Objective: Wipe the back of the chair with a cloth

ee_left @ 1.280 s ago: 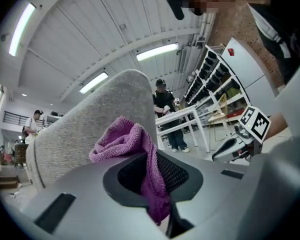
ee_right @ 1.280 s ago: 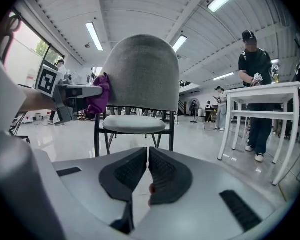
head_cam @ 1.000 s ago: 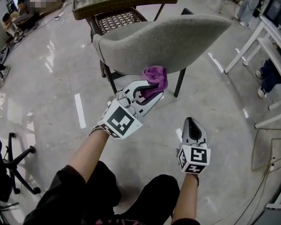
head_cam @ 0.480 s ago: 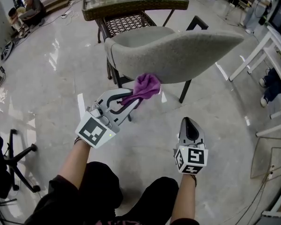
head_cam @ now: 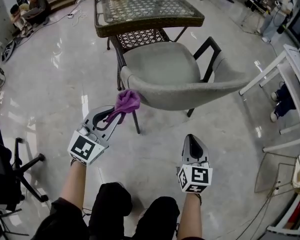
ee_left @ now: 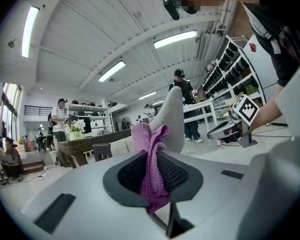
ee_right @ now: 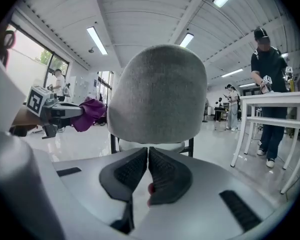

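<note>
From the head view, your left gripper (head_cam: 114, 117) reaches up and forward with its jaws clamped on the purple cloth (head_cam: 127, 101). The bunched end of the cloth sits right at the left edge of the grey chair back (head_cam: 190, 91); whether it actually presses on the fabric is not clear from here. Your right gripper (head_cam: 191, 140) hangs lower, over the floor (head_cam: 60, 79), well apart from the chair and pointing toward it. The chair faces a glass-topped wicker desk (head_cam: 145, 9).

In the left gripper view, the jaws are closed down to the thickness of the cloth, which runs up between the ribbed pads and fans out above them. The curved edge of the chair back rises just behind the cloth. Your right gripper shows off to the right, low and apart.

In the right gripper view, the jaws are pressed together with nothing between them. The rounded chair back fills the middle ahead of them. Your left gripper and the cloth show at the left, the cloth just beside the chair back's edge.
</note>
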